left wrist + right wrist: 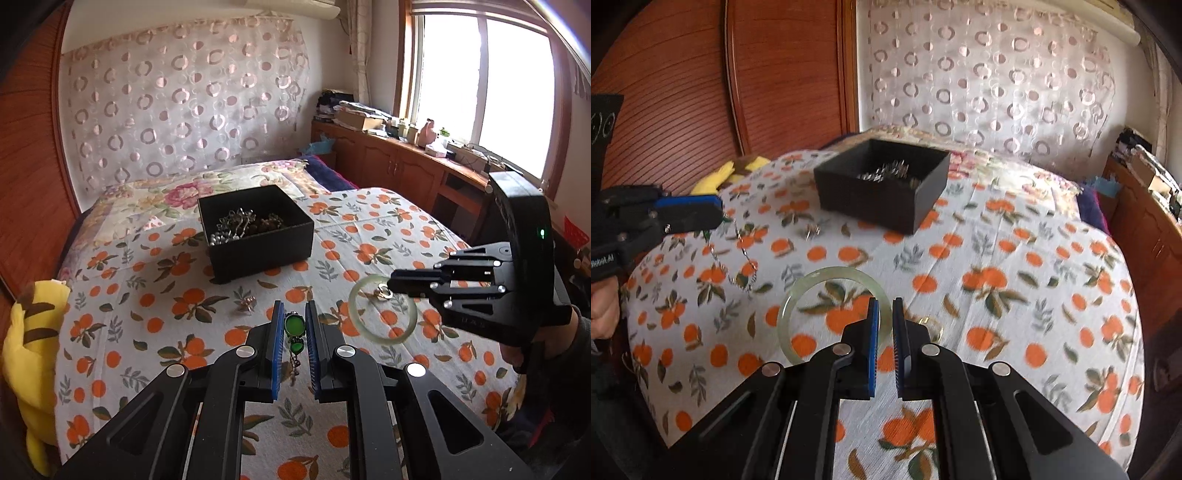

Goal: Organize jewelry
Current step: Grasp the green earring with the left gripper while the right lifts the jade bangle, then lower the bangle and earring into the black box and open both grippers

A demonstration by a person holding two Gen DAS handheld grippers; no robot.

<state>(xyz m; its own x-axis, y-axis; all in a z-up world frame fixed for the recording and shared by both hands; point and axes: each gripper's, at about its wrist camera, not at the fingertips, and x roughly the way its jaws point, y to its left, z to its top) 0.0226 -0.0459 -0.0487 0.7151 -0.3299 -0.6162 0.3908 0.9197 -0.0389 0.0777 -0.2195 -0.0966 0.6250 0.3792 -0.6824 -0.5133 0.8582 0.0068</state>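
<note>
A black jewelry box [255, 230] holding several chains and beads sits on the orange-print bedspread; it also shows in the right wrist view [882, 188]. My left gripper [294, 325] is shut on a green-stone necklace [294, 325], its chain hanging down to the bed [738, 258]. My right gripper [883, 317] is shut on a pale jade bangle [798, 295], held just above the bed; the bangle also shows in the left wrist view [382, 314]. A small ring [384, 292] lies under the bangle. A small earring-like piece [246, 303] lies in front of the box.
A yellow plush toy [29, 354] lies at the bed's left edge. A wooden headboard wall [701, 92] stands behind. A wooden cabinet [399, 162] with clutter runs under the window on the right. A floral pillow [166, 195] lies behind the box.
</note>
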